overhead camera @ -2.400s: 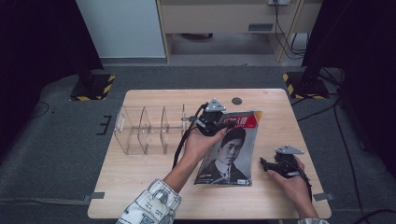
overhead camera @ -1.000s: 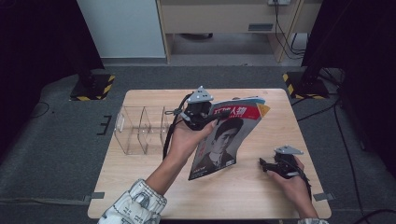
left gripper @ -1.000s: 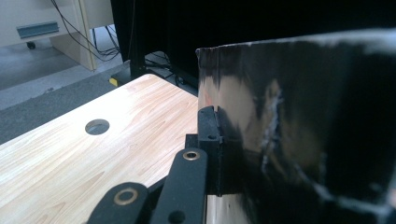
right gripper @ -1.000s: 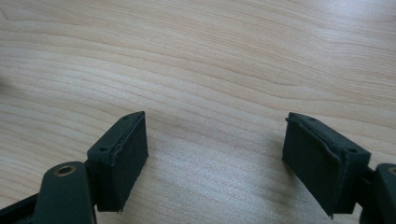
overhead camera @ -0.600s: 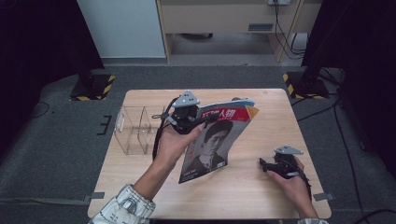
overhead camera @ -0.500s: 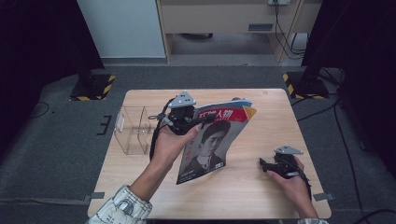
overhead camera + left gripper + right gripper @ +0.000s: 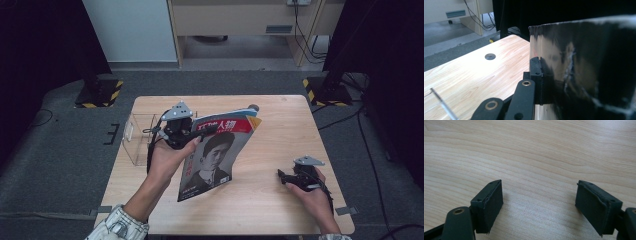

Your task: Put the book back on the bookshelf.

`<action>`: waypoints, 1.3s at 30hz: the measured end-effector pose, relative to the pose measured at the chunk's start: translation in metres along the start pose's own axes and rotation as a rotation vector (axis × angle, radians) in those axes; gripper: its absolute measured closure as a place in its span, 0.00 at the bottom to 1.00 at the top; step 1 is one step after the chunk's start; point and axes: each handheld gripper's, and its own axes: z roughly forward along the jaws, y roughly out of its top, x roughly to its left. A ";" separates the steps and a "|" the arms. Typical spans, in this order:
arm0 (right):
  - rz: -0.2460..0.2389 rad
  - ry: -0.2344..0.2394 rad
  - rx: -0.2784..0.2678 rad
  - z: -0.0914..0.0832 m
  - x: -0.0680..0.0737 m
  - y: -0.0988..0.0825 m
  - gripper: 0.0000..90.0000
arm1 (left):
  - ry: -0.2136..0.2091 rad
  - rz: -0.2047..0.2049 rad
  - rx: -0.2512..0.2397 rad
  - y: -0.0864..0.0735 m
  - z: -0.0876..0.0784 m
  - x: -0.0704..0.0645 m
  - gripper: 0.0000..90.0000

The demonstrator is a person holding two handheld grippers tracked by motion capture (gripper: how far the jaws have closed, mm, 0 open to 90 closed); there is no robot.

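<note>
The right gripper [image 7: 283, 176] rests low on the pale wooden tabletop [image 7: 280, 130] near its close right corner, jaws spread wide with bare wood grain between them. In the right gripper view the two black pads [image 7: 489, 202] stand well apart just over the board.

Farther in, the left gripper [image 7: 197, 136] pinches the top edge of a glossy magazine with a red masthead and a portrait cover [image 7: 215, 155], holding it tilted up off the table; its lower corner hangs close to the wood, though contact cannot be judged. In the left gripper view one black jaw presses against the shiny cover [image 7: 584, 70]; the opposite jaw is hidden behind the paper, and the cover print is blurred by glare.

Left of that gripper stands a clear plastic divided rack [image 7: 135, 137], partly covered by the hand [image 7: 167, 157]. Beyond the jaws a small round dark grommet [image 7: 490, 56] sits in the tabletop.

Around the table lies grey carpet [image 7: 60, 160], then yellow-and-black striped stand bases [image 7: 100, 93], a pale cabinet [image 7: 130, 30] and dangling cables [image 7: 300, 25].
</note>
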 end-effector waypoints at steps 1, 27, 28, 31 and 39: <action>0.000 0.000 0.000 0.000 0.000 0.000 0.25 | 0.002 -0.002 -0.002 0.000 -0.002 0.001 0.96; -0.005 0.003 0.000 0.000 0.000 0.000 0.25 | 0.046 -0.048 -0.034 -0.017 -0.051 0.021 0.96; -0.005 0.003 0.000 0.000 0.000 0.000 0.25 | 0.047 -0.048 -0.036 -0.018 -0.053 0.021 0.96; -0.005 0.003 -0.002 0.000 0.000 0.000 0.25 | 0.051 -0.051 -0.038 -0.020 -0.059 0.022 0.96; -0.009 0.003 -0.001 0.000 0.000 0.000 0.25 | 0.072 -0.059 -0.045 -0.027 -0.073 0.026 0.96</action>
